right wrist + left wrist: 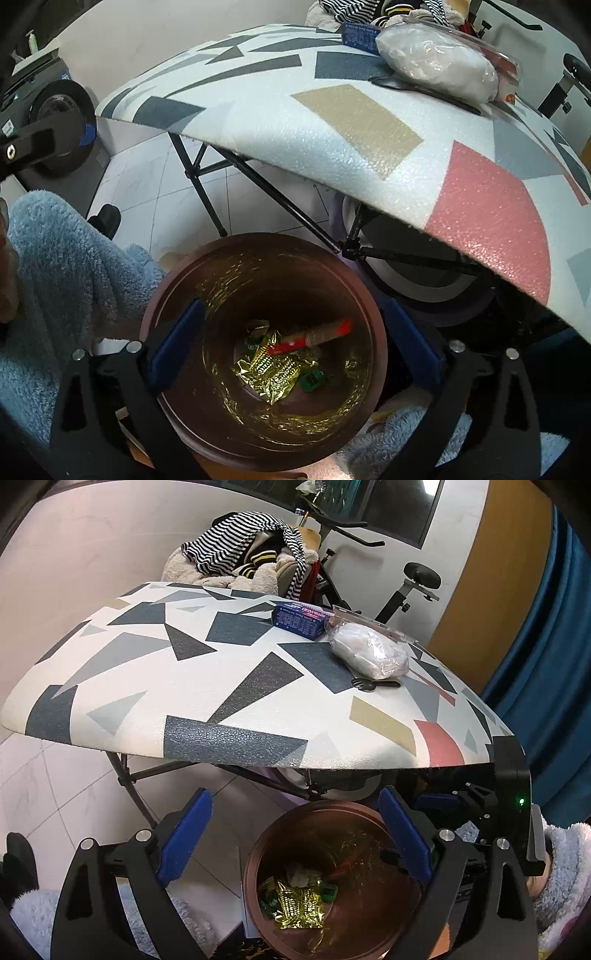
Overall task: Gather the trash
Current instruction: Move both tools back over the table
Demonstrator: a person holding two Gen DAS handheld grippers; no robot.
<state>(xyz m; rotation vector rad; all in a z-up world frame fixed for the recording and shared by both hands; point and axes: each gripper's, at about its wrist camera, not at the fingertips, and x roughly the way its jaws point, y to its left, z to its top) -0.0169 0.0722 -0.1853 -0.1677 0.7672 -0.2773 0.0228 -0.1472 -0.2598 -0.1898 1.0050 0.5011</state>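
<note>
The bin stood on the floor below the table edge, holding a gold wrapper and a red tube. You held both grippers spread and empty over it, left and right. On the table lay a bag, a blue box and a black spork.

Beyond the fingers: 1 blue box, 1 clear plastic bag, 1 black spork. Between them: 1 bin.
</note>
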